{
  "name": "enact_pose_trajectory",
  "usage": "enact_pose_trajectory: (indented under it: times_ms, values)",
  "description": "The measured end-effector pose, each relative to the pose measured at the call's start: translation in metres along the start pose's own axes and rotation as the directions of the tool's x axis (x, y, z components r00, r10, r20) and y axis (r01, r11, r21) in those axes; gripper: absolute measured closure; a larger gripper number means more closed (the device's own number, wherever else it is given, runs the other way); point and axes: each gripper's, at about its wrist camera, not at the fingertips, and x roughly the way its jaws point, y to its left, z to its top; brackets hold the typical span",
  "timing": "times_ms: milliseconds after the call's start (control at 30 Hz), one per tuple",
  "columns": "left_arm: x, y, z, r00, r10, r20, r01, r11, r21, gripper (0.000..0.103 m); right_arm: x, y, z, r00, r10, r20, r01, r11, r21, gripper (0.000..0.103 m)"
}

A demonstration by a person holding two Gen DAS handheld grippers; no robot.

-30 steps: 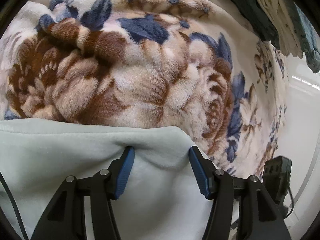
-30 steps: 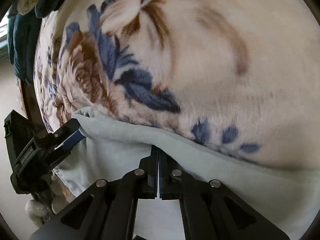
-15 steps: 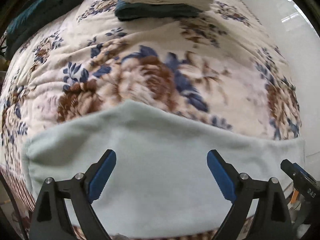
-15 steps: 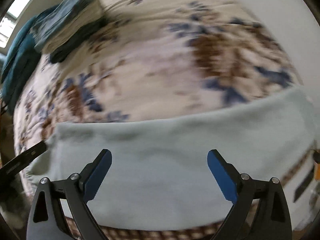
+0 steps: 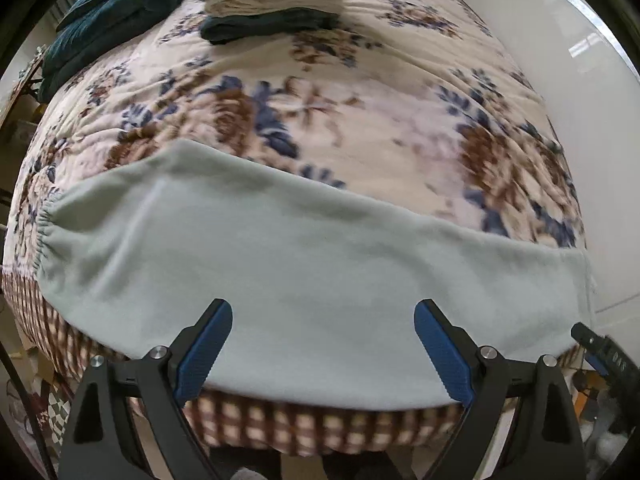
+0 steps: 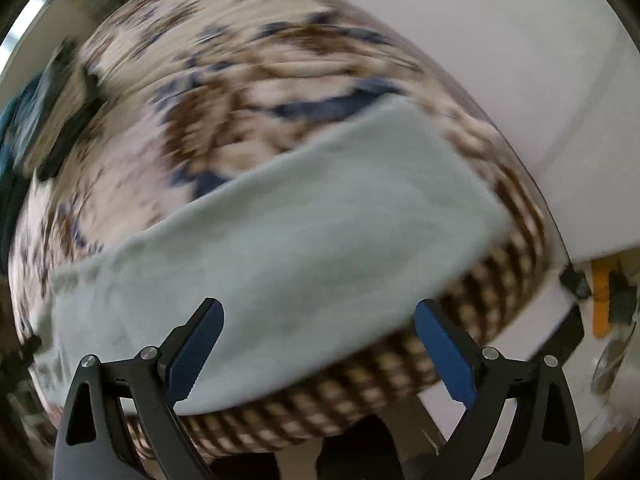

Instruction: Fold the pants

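Both grippers have let go of the pale green pants (image 5: 304,264) and pulled up and back since a second ago. Left gripper (image 5: 323,344) and right gripper (image 6: 319,344) gape wide, empty, above them. Pants lie flat along the floral blanket's (image 5: 360,92) near edge.

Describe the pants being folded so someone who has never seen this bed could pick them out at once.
Start from the floral blanket covering the bed, cream with brown and blue flowers. Along its near edge, just above the checked border, lie the pants, spread flat in a wide band with a gathered elastic end on the left. Unlike the dark teal and cream folded stack at the far end, they are plain pale mint green.
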Motion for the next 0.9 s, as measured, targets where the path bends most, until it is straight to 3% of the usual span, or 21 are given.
enact_pose_trajectory:
  times_ms: [100, 200, 333, 367, 400, 467, 500, 533, 567, 600, 633, 667, 700, 733, 767, 833, 900]
  values:
    - [0.001, -0.028, -0.010, 1.000, -0.017, -0.006, 0.017, 1.000, 0.015, 0.010, 0.008, -0.055, 0.004, 0.998, 0.051, -0.020, -0.048, 0.987, 0.151, 0.005]
    - [0.009, -0.055, -0.015, 0.999, -0.043, -0.032, 0.044, 0.999, 0.030, 0.010, 0.022, -0.110, 0.005, 0.992, 0.125, -0.011, -0.115, 0.941, 0.318, 0.005]
    - [0.019, -0.082, -0.020, 0.996, -0.069, -0.060, 0.072, 0.996, 0.048, 0.010, 0.064, -0.158, 0.007, 0.946, 0.325, 0.008, -0.291, 0.837, 0.464, 0.005]
    - [0.021, -0.085, -0.020, 0.995, -0.070, -0.065, 0.074, 0.996, 0.055, 0.010, 0.075, -0.164, 0.006, 0.923, 0.385, 0.025, -0.348, 0.801, 0.487, 0.006]
    - [0.023, -0.089, -0.021, 0.995, -0.070, -0.070, 0.074, 0.995, 0.061, 0.010, 0.090, -0.170, 0.005, 0.871, 0.488, 0.060, -0.446, 0.733, 0.513, 0.009]
    - [0.027, -0.095, -0.022, 0.995, -0.068, -0.077, 0.073, 0.995, 0.071, 0.010, 0.105, -0.175, 0.004, 0.800, 0.586, 0.132, -0.555, 0.637, 0.535, 0.036]
    - [0.028, -0.097, -0.022, 0.995, -0.065, -0.081, 0.071, 0.995, 0.076, 0.010, 0.113, -0.175, 0.003, 0.752, 0.634, 0.180, -0.615, 0.578, 0.535, 0.043]
    - [0.029, -0.098, -0.022, 0.995, -0.062, -0.084, 0.069, 0.995, 0.079, 0.010, 0.115, -0.175, 0.003, 0.731, 0.650, 0.206, -0.643, 0.555, 0.528, 0.055]
    - [0.030, -0.099, -0.022, 0.995, -0.060, -0.085, 0.067, 0.994, 0.081, 0.010, 0.116, -0.174, 0.004, 0.686, 0.685, 0.246, -0.695, 0.516, 0.501, 0.062]
    - [0.030, -0.099, -0.023, 0.995, -0.058, -0.084, 0.065, 0.994, 0.083, 0.010, 0.118, -0.170, 0.006, 0.661, 0.702, 0.265, -0.725, 0.506, 0.468, 0.062]
    - [0.029, -0.099, -0.023, 0.995, -0.052, -0.080, 0.059, 0.994, 0.087, 0.010, 0.121, -0.167, 0.009, 0.677, 0.692, 0.252, -0.713, 0.530, 0.460, 0.061]
    - [0.029, -0.100, -0.023, 0.996, -0.045, -0.077, 0.052, 0.995, 0.090, 0.010, 0.129, -0.165, 0.011, 0.693, 0.683, 0.230, -0.694, 0.546, 0.470, 0.049]
    - [0.030, -0.099, -0.022, 0.996, -0.043, -0.075, 0.049, 0.995, 0.090, 0.010, 0.140, -0.163, 0.013, 0.699, 0.684, 0.208, -0.678, 0.542, 0.496, 0.047]
    - [0.030, -0.098, -0.022, 0.996, -0.041, -0.075, 0.047, 0.995, 0.090, 0.010, 0.150, -0.162, 0.013, 0.688, 0.695, 0.211, -0.679, 0.513, 0.524, 0.048]
    - [0.031, -0.097, -0.021, 0.997, -0.035, -0.075, 0.042, 0.995, 0.092, 0.010, 0.152, -0.160, 0.015, 0.690, 0.689, 0.222, -0.679, 0.511, 0.526, 0.058]
    - [0.030, -0.093, -0.020, 0.997, -0.036, -0.073, 0.043, 0.995, 0.089, 0.010, 0.142, -0.154, 0.019, 0.721, 0.652, 0.234, -0.663, 0.551, 0.507, 0.076]
    - [0.027, -0.087, -0.019, 0.997, -0.040, -0.065, 0.045, 0.995, 0.085, 0.010, 0.121, -0.144, 0.020, 0.750, 0.611, 0.252, -0.646, 0.597, 0.476, 0.079]
